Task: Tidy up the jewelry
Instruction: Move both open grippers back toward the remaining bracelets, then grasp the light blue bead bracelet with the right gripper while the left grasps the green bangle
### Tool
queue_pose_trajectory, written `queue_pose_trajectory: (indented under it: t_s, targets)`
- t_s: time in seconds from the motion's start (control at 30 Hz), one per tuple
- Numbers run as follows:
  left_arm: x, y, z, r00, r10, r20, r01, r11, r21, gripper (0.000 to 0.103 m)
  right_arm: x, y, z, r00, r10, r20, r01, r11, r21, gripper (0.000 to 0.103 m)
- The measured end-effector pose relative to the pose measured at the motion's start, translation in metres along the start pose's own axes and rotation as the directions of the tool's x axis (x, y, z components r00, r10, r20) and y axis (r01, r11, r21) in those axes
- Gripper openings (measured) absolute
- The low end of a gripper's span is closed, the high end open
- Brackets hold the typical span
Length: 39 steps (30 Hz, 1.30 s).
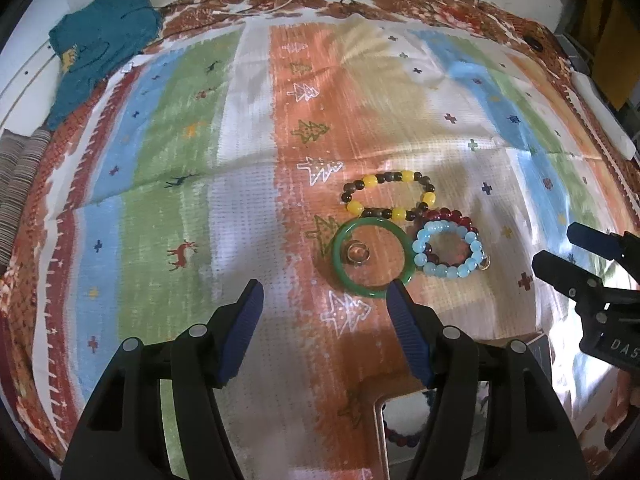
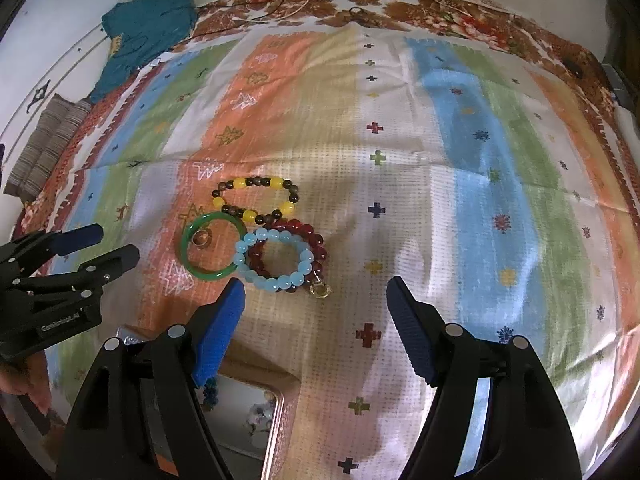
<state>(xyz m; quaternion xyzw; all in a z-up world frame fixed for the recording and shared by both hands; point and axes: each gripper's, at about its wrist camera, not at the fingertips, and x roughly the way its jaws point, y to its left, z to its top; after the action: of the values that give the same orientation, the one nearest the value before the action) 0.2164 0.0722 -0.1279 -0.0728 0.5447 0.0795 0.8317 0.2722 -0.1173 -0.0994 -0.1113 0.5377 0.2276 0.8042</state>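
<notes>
Left wrist view: left gripper (image 1: 324,292) and right gripper (image 2: 316,294) jaws both wide, holding nothing, green bangle (image 1: 372,257) (small ring (image 1: 357,253) inside) beside three bead bracelets (image 2: 276,248) on striped cloth (image 1: 160,160).

Right gripper (image 2: 314,292) hung w/ jaws spread wide, nothing between them, above a striped cloth (image 2: 460,184). Ahead-left lay the jewelry cluster: green bangle (image 2: 188,258) w/ a small ring (image 2: 201,237) inside it, yellow & dark bead bracelet (image 2: 256,182) touching the bangle's far side, pale blue bead bracelet (image 2: 276,280) overlapping a dark red bead bracelet (image 2: 316,242). Small gold clasp (image 2: 320,291) just beside the blue beads. Left gripper (image 2: 106,246) sat at left edge, jaws apart. Mirrored tray (image 2: 276,416) below, near the left finger. Teal garment (image 2: 148,28) far left.
</notes>
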Motion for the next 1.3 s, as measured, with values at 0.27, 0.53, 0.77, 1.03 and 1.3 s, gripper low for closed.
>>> queue_pose_trajectory:
  t_s: [0.27,0.53,0.77,1.03,1.3]
  targets:
    - [0.022,0.000,0.006,0.999,-0.005,-0.040,0.006,1.000,0.004,0.064,0.016,0.000,0.006,1.000,-0.008,-0.030,0.008,1.000,-0.002,0.073]
    - [0.040,0.000,0.012,0.997,-0.006,-0.070,0.007,1.000,0.010,0.061,0.033,0.001,0.010,0.998,-0.012,-0.062,0.012,1.000,-0.001,0.073]
    - [0.057,-0.001,0.012,0.994,-0.003,-0.110,0.005,1.000,0.017,0.061,0.049,0.004,0.015,0.996,-0.029,-0.084,0.028,1.000,-0.012,0.073]
    - [0.069,-0.005,0.013,0.992,0.015,-0.123,-0.010,0.999,0.045,0.057,0.065,0.001,0.017,0.994,-0.033,-0.106,0.033,0.999,0.000,0.067]
    - [0.078,-0.008,0.015,0.990,0.012,-0.139,-0.003,0.998,0.063,0.049,0.077,0.001,0.018,0.991,-0.031,-0.129,0.031,1.000,0.002,0.059]
